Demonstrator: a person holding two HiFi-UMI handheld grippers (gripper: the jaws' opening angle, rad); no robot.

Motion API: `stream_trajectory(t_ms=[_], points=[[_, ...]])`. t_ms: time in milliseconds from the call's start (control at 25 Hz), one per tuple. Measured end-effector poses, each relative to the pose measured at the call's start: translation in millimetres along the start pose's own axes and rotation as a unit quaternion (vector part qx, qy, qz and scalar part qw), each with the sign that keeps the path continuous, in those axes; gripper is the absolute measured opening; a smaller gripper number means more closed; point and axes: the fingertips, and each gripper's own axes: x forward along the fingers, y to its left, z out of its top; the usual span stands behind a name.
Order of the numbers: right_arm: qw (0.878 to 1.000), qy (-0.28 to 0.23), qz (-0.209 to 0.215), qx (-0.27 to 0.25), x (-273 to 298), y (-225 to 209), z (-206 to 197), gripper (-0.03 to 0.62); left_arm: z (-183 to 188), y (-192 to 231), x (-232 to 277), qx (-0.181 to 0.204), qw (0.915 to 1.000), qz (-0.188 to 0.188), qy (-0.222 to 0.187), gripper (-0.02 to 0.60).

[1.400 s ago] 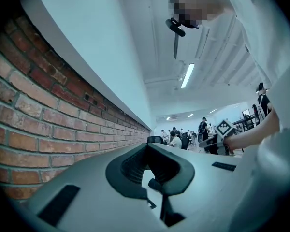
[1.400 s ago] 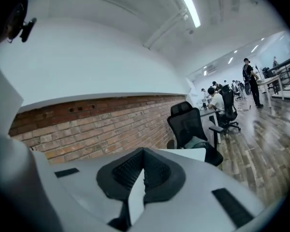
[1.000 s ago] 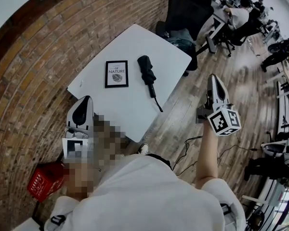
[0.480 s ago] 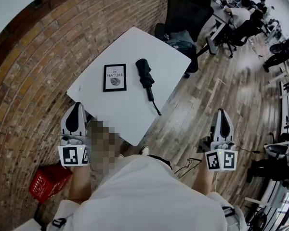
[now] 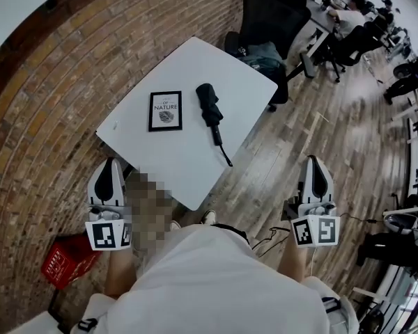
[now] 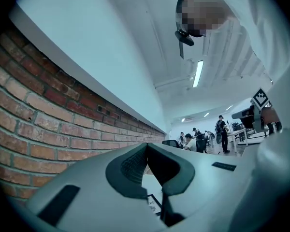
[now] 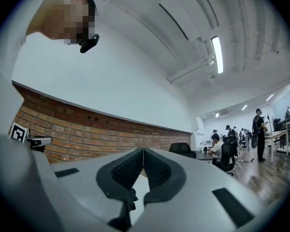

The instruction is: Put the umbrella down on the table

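The black folded umbrella (image 5: 210, 108) lies on the white table (image 5: 188, 160), its handle and strap pointing toward the table's near edge. Both grippers are held back from the table, close to the person's body, and touch nothing. My left gripper (image 5: 112, 163) hangs over the brick floor beside the table's near left corner, its jaws shut and empty. My right gripper (image 5: 316, 160) is over the wooden floor to the table's right, also shut with nothing between its pads. In the gripper views the left gripper (image 6: 146, 147) and the right gripper (image 7: 143, 152) each show their pads meeting at the tip.
A framed picture (image 5: 165, 110) lies on the table left of the umbrella. Black office chairs (image 5: 268, 12) and a bag (image 5: 262, 56) stand behind the table. A red crate (image 5: 65, 261) sits on the floor at lower left. People work at desks (image 5: 355, 26) far right.
My right gripper has drawn back from a raised position toward the person's body and rolled, so its marker cube now faces up. The left gripper has shifted only slightly. The umbrella has stayed put.
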Motion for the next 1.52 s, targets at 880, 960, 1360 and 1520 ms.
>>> stream_trajectory(t_ms=[880,960,1360,1520], points=[[0.998,0.022,0.056,0.016,16,37,-19,0.021,6,0,-30,0.012,0.9998,0.013,0.004,0.023],[0.998,0.027,0.052,0.01,12,37,-21,0.021,5,-2,-29,0.01,0.9999,0.008,0.003,0.023],[0.998,0.033,0.057,0.005,-5,56,-21,0.021,5,-3,-37,0.011,0.9998,-0.012,0.008,0.023],[0.997,0.038,0.061,0.004,-11,70,-23,0.02,1,5,-47,0.005,0.9998,-0.01,0.015,0.023]])
